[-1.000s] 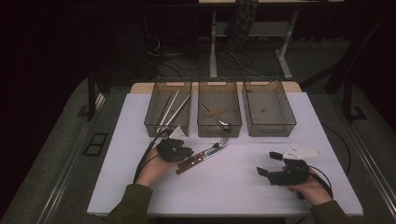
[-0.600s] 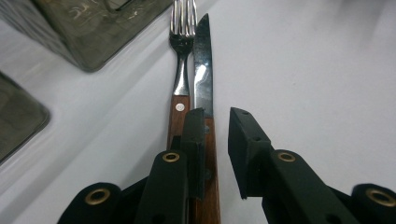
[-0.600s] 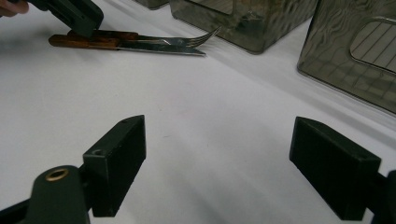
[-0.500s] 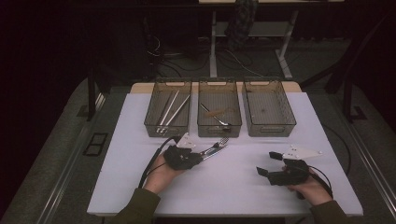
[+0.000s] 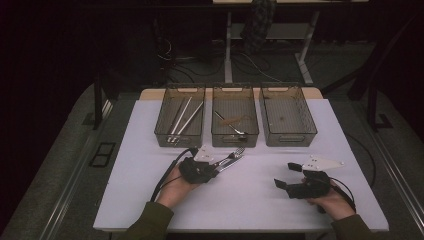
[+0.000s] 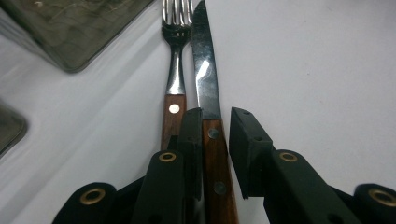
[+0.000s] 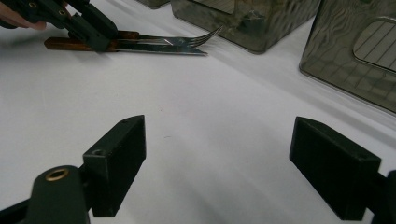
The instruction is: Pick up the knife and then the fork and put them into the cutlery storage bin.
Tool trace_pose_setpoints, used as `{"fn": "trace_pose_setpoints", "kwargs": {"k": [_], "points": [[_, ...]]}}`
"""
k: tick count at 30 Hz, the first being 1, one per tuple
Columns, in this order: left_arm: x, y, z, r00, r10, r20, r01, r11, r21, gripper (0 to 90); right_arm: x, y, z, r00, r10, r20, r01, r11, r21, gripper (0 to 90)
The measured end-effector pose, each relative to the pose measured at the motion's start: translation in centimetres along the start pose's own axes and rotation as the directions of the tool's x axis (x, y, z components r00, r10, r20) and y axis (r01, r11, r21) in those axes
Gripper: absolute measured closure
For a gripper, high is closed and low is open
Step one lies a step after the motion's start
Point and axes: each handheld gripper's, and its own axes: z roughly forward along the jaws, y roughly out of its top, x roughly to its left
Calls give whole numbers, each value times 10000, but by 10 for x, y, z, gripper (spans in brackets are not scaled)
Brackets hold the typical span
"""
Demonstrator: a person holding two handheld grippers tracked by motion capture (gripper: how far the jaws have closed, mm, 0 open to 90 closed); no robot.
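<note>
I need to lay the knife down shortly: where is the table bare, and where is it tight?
Bare: the white table between the left tongs and the right tongs, and the strip left of the left bin. Tight: beside the fork and knife, just before the middle bin.

The right gripper (image 7: 217, 170) is seen from behind its own two black jaws, which are held wide apart above the bare white worktop (image 7: 224, 112), with nothing between them. At the upper left, the left gripper (image 7: 91, 30) is placed over the wooden handles of a knife (image 7: 154, 48) and a fork (image 7: 187, 41), which are laid side by side on the worktop. A fingertip (image 7: 16, 19) is visible at the left edge. Two grey translucent bins (image 7: 243, 18) (image 7: 355, 51) are set along the top.
</note>
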Motion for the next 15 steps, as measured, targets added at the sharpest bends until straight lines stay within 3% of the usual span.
{"fn": "trace_pose_setpoints", "kwargs": {"k": [15], "points": [[1,-2,6,9997,-152,214,155,9997,-162,762,0,1,1,9999,78,-142,-79,10000,-58,184]]}}
